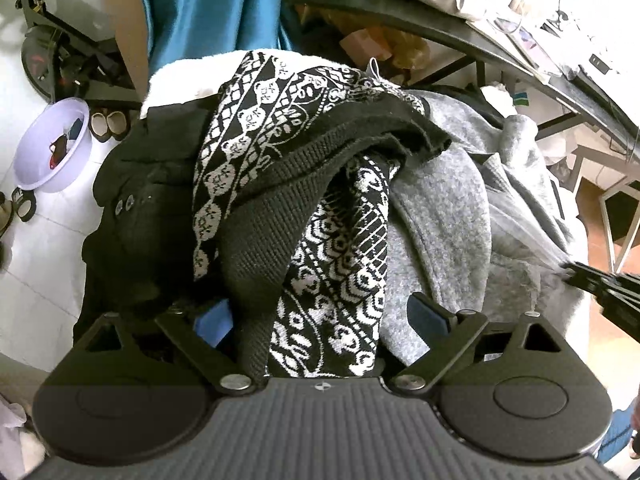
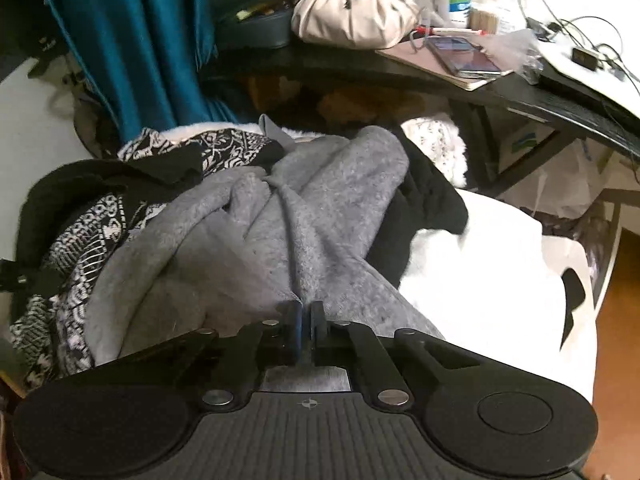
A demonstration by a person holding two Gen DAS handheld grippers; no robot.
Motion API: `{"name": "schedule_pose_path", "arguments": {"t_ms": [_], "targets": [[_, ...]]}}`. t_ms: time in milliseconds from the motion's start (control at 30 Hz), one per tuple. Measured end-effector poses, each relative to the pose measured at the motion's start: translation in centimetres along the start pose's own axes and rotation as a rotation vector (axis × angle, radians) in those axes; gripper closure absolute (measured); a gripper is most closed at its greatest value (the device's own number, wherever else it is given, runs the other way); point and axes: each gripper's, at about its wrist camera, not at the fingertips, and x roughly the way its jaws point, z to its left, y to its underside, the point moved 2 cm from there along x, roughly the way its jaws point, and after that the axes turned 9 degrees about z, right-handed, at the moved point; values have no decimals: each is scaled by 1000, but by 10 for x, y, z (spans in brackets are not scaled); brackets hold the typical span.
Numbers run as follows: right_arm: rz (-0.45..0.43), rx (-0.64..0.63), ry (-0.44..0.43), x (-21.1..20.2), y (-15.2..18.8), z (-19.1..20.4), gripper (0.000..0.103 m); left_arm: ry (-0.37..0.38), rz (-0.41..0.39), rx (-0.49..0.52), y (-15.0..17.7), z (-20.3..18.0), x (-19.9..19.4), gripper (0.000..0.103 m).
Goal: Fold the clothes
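A heap of clothes lies on a white surface (image 2: 492, 280). In the left wrist view a black-and-white patterned knit (image 1: 340, 280) with a black ribbed hem drapes between the fingers of my left gripper (image 1: 320, 316), whose jaws stand wide apart around the cloth. A grey fleece garment (image 1: 444, 224) lies to its right. In the right wrist view my right gripper (image 2: 306, 320) is shut on a fold of the grey fleece garment (image 2: 248, 240). The patterned knit (image 2: 88, 240) lies at the left there, and a black garment (image 2: 424, 204) at the right.
A dark desk (image 2: 400, 68) cluttered with a beige bag (image 2: 356, 12), a phone and cables stands behind the heap. A teal curtain (image 1: 208, 4) hangs at the back. A lilac basin (image 1: 52, 144) and shoes sit on the tiled floor at the left.
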Motion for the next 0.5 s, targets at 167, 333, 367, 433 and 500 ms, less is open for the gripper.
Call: {"name": "schedule_pose_path", "arguments": {"t_ms": [167,333,367,433,500], "targets": [[19,85,-11,-15,13,-12,102,-19,0,28,-3,-1,7,9],[15,106,-34,-24,4,2,89,-52,-5,20,-6,14,15,9],[-2,99,-52,-25,0,10,73,-59,-6,17,-6,18,17,9],[-43,84,-94,-28,-9,26,66,-72,-7,11,-7,25,20,9],[-56,54,-131,-23,-18,48,66,-86,-9,5,-8,32,23,8]]}}
